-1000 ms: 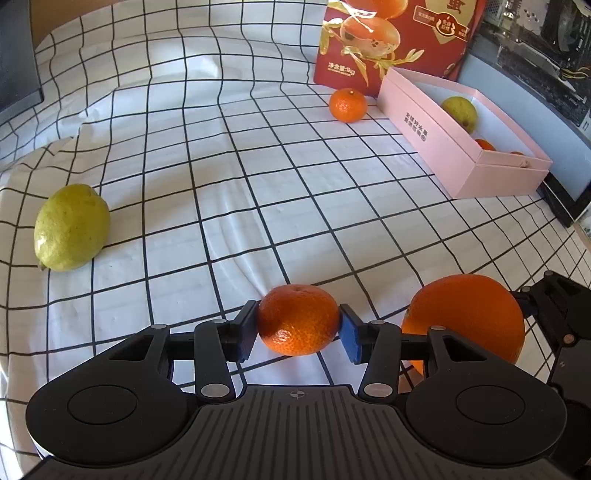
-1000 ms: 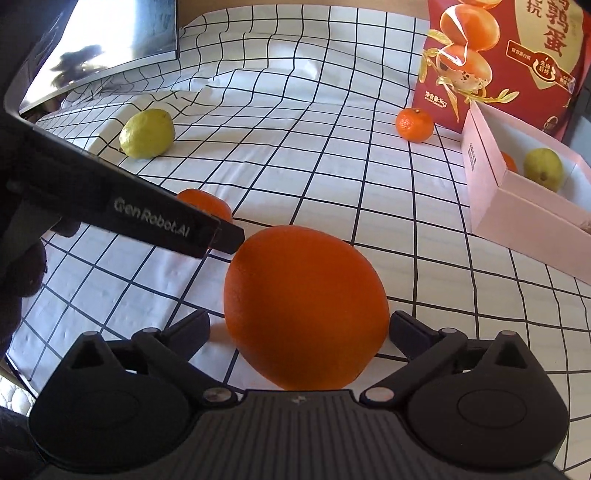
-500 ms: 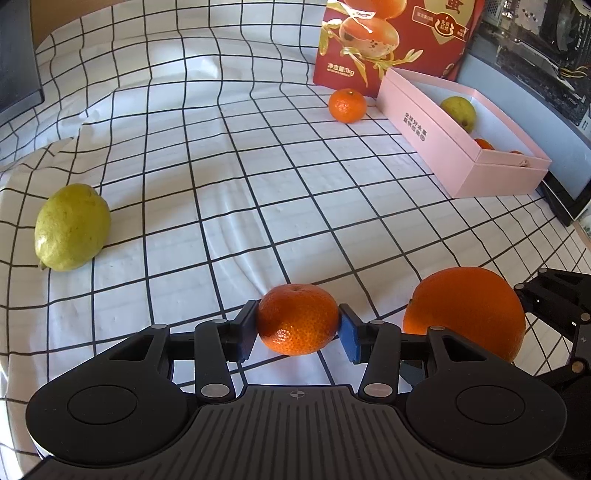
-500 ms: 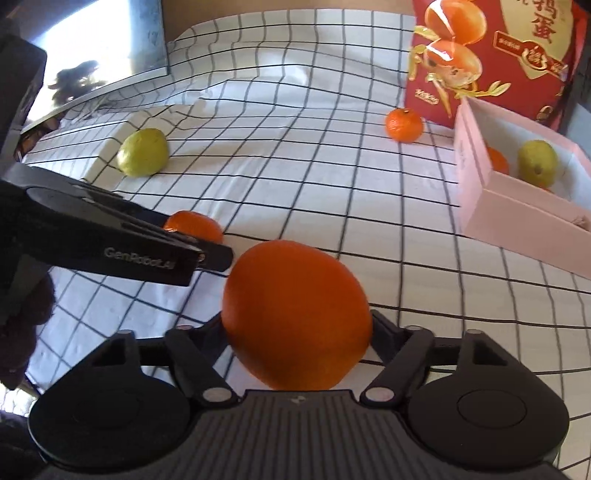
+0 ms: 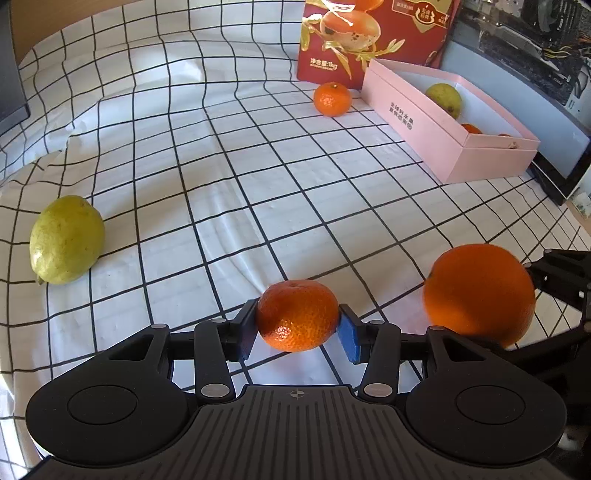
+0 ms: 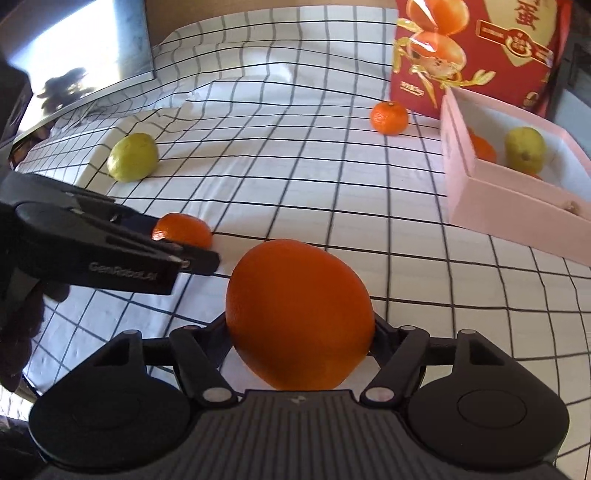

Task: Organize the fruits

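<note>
Left tongs [image 5: 297, 325] pinch small mandarin [image 5: 297, 314]; right tongs [image 6: 299, 328], just closing, clamp large orange [image 6: 299, 314], both low over checked cloth [image 5: 221, 166]; lift level, carry to pink box [image 5: 443, 140], release gently.

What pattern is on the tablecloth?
White tablecloth with a black grid of squares, clearest in the left wrist view.

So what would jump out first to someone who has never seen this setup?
Two black grippers each clamp a fruit near the front edge of the checked cloth: the left gripper grips a small mandarin, the right gripper a big orange. Farther back, an open pink box holding some fruit sits by a red carton.
</note>
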Tool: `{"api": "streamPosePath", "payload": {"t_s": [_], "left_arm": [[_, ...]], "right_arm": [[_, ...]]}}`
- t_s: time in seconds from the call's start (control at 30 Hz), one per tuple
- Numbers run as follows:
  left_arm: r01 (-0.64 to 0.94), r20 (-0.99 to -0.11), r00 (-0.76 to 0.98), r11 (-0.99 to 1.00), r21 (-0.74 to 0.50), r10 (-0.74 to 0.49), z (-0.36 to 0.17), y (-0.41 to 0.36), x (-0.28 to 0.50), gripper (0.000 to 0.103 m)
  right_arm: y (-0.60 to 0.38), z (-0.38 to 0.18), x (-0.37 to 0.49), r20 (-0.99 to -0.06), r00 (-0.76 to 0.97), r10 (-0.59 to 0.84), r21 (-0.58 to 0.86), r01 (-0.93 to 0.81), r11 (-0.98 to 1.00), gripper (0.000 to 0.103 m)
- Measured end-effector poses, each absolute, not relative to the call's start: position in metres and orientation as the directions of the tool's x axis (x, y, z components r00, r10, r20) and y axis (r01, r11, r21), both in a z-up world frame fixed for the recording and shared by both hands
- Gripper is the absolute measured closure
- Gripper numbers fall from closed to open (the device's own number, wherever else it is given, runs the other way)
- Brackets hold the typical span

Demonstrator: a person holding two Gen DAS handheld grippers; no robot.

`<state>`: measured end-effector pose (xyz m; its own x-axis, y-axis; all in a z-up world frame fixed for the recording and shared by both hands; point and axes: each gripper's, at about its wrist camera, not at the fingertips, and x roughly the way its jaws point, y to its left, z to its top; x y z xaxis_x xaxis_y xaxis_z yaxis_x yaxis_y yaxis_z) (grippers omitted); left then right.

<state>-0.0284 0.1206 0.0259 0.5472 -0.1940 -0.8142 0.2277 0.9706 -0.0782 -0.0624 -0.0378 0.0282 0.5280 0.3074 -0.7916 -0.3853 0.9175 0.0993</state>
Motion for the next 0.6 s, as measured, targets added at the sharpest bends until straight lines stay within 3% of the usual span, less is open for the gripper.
{"api": "streamPosePath", "payload": {"t_s": [0.4, 0.6], "left_arm": [[0.220, -0.781, 0.596, 0.973, -0.066, -0.188, 0.023, 0.120, -0.038, 0.053], [0.237, -0.736, 0.611, 0.954, -0.182, -0.292, 0.044, 0.112, -0.024, 0.054]], "right_arm": [[-0.076, 0.027, -0.063, -0.795, 0.563, 0.224, 0.085, -0.262, 0.961, 0.031], [-0.112, 0.040, -0.061, -0.771, 0.611, 0.179, 0.076, -0.192, 0.979, 0.031]]}}
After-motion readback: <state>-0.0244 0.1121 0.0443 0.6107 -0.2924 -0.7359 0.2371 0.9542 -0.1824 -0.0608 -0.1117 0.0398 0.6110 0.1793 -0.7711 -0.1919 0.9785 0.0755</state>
